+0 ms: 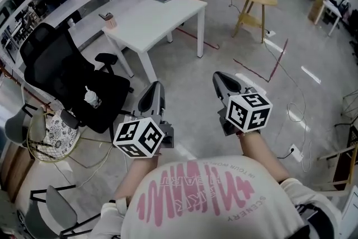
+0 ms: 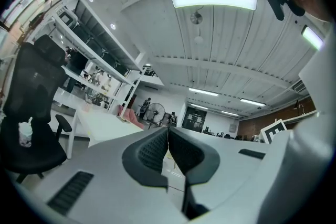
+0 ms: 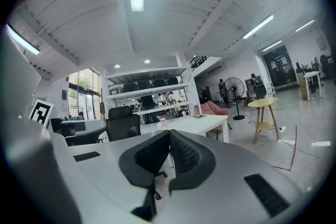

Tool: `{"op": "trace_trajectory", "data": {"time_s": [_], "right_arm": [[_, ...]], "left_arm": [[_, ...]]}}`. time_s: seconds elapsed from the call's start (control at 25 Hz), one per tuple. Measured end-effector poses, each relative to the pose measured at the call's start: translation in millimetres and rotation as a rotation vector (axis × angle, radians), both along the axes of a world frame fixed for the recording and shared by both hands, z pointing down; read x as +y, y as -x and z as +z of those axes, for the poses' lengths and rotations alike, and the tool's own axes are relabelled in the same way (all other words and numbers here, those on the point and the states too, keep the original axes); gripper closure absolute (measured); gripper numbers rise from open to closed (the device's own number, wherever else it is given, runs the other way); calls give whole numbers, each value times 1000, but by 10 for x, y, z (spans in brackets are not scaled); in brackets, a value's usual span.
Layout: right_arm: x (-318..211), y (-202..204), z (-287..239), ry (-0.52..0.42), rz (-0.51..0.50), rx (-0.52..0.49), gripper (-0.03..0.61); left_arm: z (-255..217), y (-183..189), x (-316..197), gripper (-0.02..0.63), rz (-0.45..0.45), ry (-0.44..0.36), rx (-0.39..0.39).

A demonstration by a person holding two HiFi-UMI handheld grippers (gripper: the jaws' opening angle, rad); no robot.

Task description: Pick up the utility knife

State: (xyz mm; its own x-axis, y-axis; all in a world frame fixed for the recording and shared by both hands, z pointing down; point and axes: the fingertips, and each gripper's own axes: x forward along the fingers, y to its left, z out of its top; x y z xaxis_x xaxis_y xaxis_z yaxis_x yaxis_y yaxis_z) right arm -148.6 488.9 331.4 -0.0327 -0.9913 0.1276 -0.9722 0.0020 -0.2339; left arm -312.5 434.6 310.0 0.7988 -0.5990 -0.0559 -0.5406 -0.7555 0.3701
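White table (image 1: 162, 17) stands well ahead, up-left of both tongs. A small dark thing (image 1: 105, 15) on its left end may be the utility knife, its axis unreadable. The left gripper (image 1: 153, 92) is nearer. It and the right gripper (image 1: 222, 81) are both closed and empty.

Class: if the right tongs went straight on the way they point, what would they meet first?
Probably the white table; the right tongs point at it, though depth is unclear.
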Motion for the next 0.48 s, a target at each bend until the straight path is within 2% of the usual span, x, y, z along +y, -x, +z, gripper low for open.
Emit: {"op": "trace_trajectory", "data": {"time_s": [0.28, 0.48], "right_arm": [[-480, 129, 305, 76, -45, 5, 561], [-795, 63, 437, 94, -58, -12, 561]], "left_arm": [[300, 71, -405, 589, -17, 69, 6], [479, 44, -663, 589, -32, 105, -9]]}}
